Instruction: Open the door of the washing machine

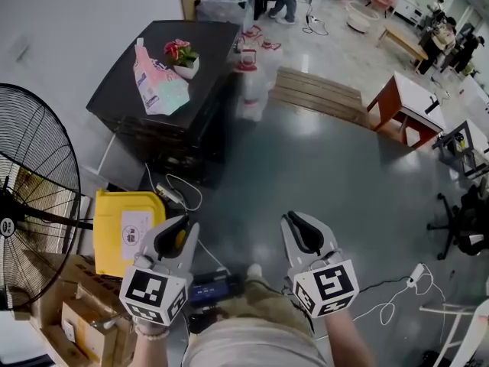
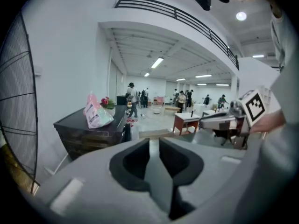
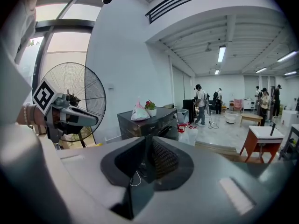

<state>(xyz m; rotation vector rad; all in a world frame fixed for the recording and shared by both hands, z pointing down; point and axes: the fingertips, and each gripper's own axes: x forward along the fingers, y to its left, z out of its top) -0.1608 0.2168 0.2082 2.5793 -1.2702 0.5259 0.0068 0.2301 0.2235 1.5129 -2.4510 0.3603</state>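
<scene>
While the person is standing on the glossy grey floor, both grippers are hovering side by side at the near edge of the head view, pointing toward the far side of the room. The left gripper (image 1: 174, 232) is holding its jaws slightly spread, a narrow strip of floor showing between the dark pads and nothing sitting in that gap. The right gripper (image 1: 302, 232) is keeping its jaws pressed together and is pinching nothing.

The black washing machine (image 1: 210, 48) is standing at the far left against the white wall, well apart from both grippers, with open floor lying between. A pink patterned bag (image 1: 157, 82) is lying on its top, and a potted plant with red flowers (image 1: 183, 58) is sitting just beside the bag. A white power strip (image 1: 170, 193) is trailing its cable on the floor near the machine's near corner.

A large standing fan (image 1: 34, 197) is filling the left edge, a yellow box (image 1: 126, 228) is resting just to the left of the left gripper, and cardboard boxes (image 1: 84, 319) are stacking up at the near left. A wooden pallet (image 1: 317, 94) is lying to the right of the machine.
</scene>
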